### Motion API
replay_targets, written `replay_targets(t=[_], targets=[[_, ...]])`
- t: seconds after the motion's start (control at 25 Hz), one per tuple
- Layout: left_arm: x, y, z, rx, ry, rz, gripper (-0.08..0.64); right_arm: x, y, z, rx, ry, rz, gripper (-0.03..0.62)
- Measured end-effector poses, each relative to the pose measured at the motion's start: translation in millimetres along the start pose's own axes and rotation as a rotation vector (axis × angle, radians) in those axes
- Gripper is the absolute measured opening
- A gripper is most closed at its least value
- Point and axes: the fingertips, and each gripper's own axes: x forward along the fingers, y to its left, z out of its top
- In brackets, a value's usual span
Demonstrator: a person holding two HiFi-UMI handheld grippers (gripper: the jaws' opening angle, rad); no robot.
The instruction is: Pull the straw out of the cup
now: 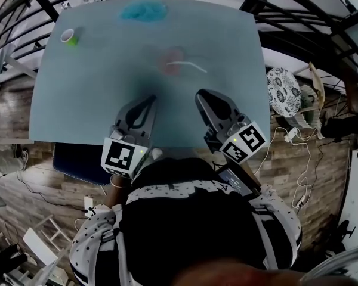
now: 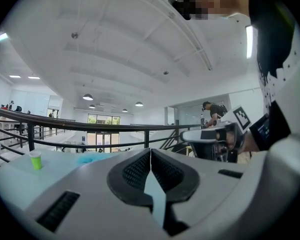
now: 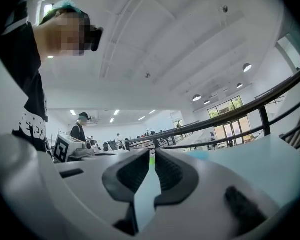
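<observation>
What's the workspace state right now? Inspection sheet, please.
Surface: blue-grey table, near edge bare.
Job's things: pink cup mid-table, white straw in it, slanting right.
Clutter: green cup far left; blue cloth at far edge.
Grippers: left hand-held gripper shut, empty; right hand-held gripper jaws a slit apart, empty; both short of the cup.
Cables: white plug and cable on floor, right of table.
Surroundings: black railing; wood floor.

Head view looks steeply down on the table [image 1: 95,94] — both gripper views skim low across it.
</observation>
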Motion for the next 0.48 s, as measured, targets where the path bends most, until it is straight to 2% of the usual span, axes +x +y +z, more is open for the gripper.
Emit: replay_targets(t=[0.24,0.48], targets=[[14.7,8.5,-0.8,-0.004,0.003,0.000,0.014,14.0,-13.9,-9.9,0.018,0.012,-0.001,0.032],[27.8,12.8,-8.4,-0.011,0.032,0.007,0.014,28.1,-29.2,-27.0,-0.026,0.042,-0.002,0.032]])
